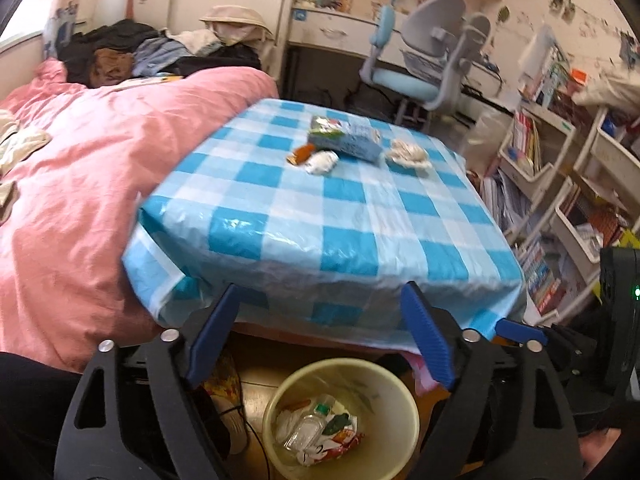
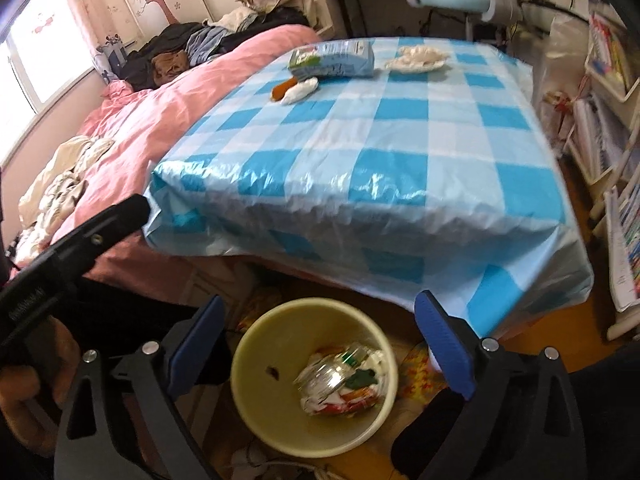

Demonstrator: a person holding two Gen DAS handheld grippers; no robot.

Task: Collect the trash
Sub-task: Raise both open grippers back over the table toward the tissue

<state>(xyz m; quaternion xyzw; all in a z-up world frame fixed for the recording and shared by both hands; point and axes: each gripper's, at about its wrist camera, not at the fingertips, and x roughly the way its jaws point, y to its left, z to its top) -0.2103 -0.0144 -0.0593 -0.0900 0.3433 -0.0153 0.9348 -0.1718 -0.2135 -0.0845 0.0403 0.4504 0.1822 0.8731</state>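
Above the bin (image 2: 276, 356), both the left claw (image 1: 320, 336) and right claw (image 2: 320, 344) gape empty; reaching for the far-side wrappers (image 1: 344, 140), either could snag the counter's (image 1: 320, 216) loose cloth.

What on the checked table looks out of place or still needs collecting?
At the far end of the table, crumpled white tissue, a small orange wrapper and a torn white wad lie loose by a blue packet, not yet binned.
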